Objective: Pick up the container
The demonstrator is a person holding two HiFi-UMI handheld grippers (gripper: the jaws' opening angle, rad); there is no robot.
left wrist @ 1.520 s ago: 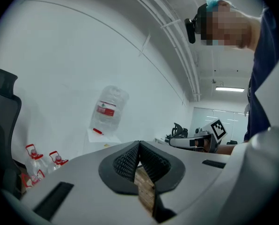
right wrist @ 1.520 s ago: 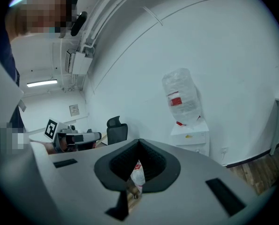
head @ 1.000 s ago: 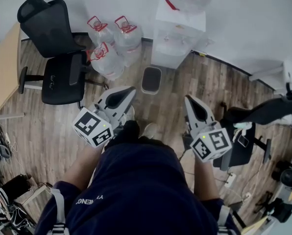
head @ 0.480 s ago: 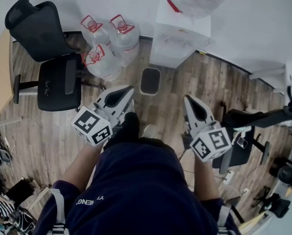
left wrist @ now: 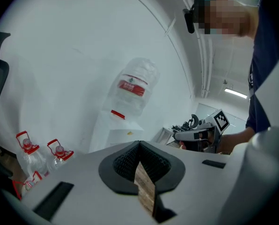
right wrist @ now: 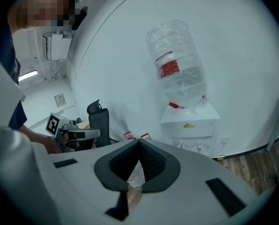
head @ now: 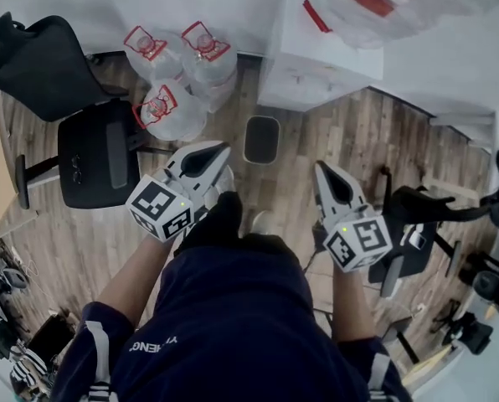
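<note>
A small dark rectangular container (head: 261,139) with a pale rim stands on the wood floor in front of the white water dispenser (head: 316,57). In the head view my left gripper (head: 223,146) points toward it from the lower left, its tips a short way short of it. My right gripper (head: 320,166) is held to the container's lower right, farther off. Both are shut with nothing between the jaws. The left gripper view shows closed jaws (left wrist: 139,144) aimed at the wall and dispenser bottle (left wrist: 132,90); the right gripper view shows the same (right wrist: 139,142). Neither gripper view shows the container.
Three water jugs with red handles (head: 170,111) stand left of the container. A black office chair (head: 95,153) is farther left. Black equipment on stands (head: 417,203) crowds the right. The person's shoes and dark shirt (head: 233,308) fill the lower middle.
The head camera has shifted, so the chair and jugs have slid left and the dispenser looms larger. Both grippers stay shut and hold roughly the same place.
</note>
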